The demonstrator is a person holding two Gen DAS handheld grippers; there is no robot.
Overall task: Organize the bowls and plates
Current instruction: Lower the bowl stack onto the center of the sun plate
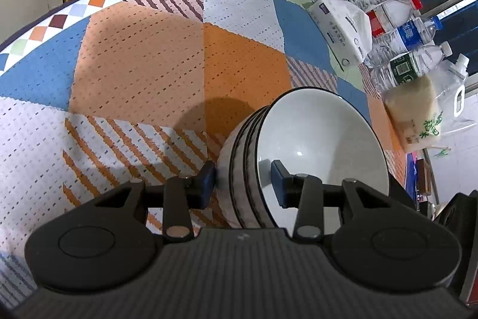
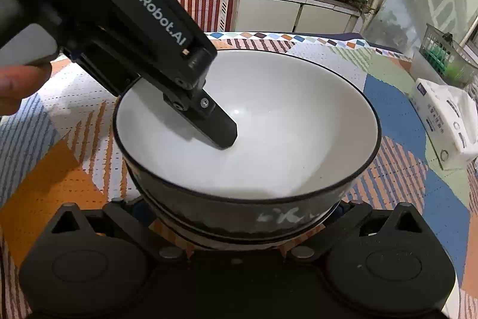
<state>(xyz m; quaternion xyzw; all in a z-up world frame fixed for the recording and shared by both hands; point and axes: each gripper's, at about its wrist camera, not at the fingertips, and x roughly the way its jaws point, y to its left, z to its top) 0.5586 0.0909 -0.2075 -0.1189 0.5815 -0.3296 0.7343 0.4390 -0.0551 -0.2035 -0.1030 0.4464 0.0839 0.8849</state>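
While the left tongs (image 1: 243, 184) straddle the wall of the nested stack of white glazed ceramic bowls with thin black rims (image 1: 269, 163), one blue pad presses the ribbed outer side and the other sits inside the top bowl; from the left wrist view the pads look closed onto the stacked walls, so I judge them clamped on the bowls. That stack stands on the desk (image 1: 134, 65), which is covered by a patchwork cloth of orange, blue and white panels, a little right of the middle and well apart from the row of clear plastic water bottles (image 1: 403, 32) and the white tissue pack (image 1: 340, 26) along the far right edge. From the right wrist view, the top bowl (image 2: 269, 124) fills the scene with the left tool's finger (image 2: 215, 124) reaching down into it, while the right tongs (image 2: 239, 229) sit just beneath the near side of the stack; their tips are hidden behind the bowls, so I cannot tell whether they are apart or together. Three or so bowls nested together will likely be heavy for a one-wall pinch, and the glaze looks smooth and slippery, so the stack may pivot or slide in the pads. Being stiff and brittle, the bowls would chip if knocked. A safer hold seems to be deep over the rim, with the right tool supporting the base from the near side.
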